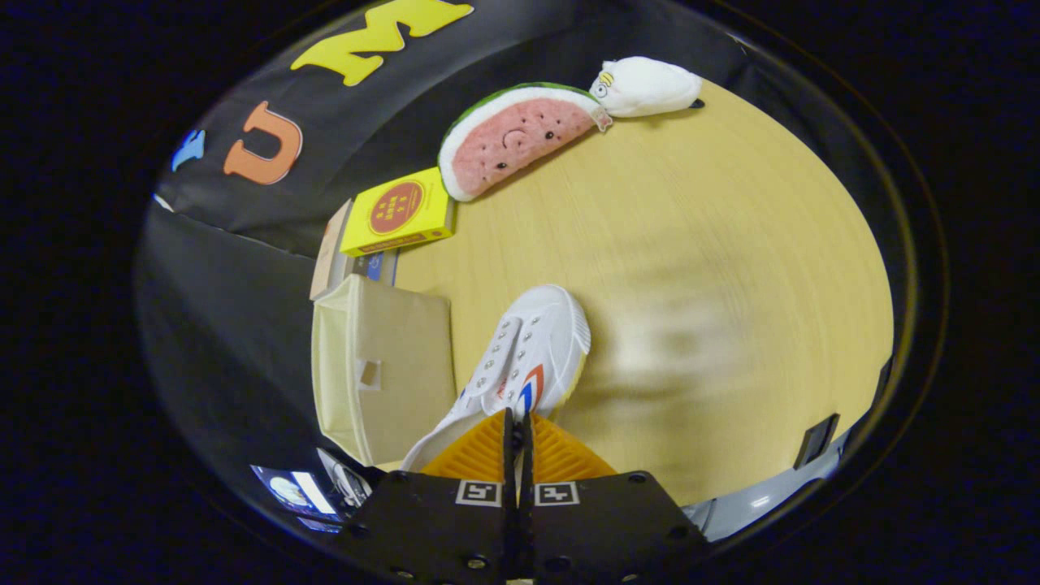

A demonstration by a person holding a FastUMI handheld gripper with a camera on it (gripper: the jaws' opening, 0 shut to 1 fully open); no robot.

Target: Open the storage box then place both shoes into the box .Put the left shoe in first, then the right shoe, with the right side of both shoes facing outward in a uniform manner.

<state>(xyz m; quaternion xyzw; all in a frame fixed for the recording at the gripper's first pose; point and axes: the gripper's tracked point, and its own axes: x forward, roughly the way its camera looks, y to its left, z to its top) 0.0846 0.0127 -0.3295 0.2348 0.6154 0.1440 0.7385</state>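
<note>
Gripper (517, 435) closed on the white shoe (528, 357) beside the box (382, 366), above the table (731, 268).

The two fingers stand almost together, and between them they pinch a thin part of the shoe at its back end, so the shoe points forward, away from the fingers. It is white with metal eyelets, and on its side there is a red and blue mark; I can read no brand name on it. Whether the sole touches the table I cannot tell. The beige fabric box is just to the left of the shoe, with a small cut-out handle in its wall. Beyond the box lies a yellow carton (400, 213) with a round red logo; its writing is too small to read. Further on lie a watermelon plush (516, 138) and a white plush (650, 85), touching each other.
</note>
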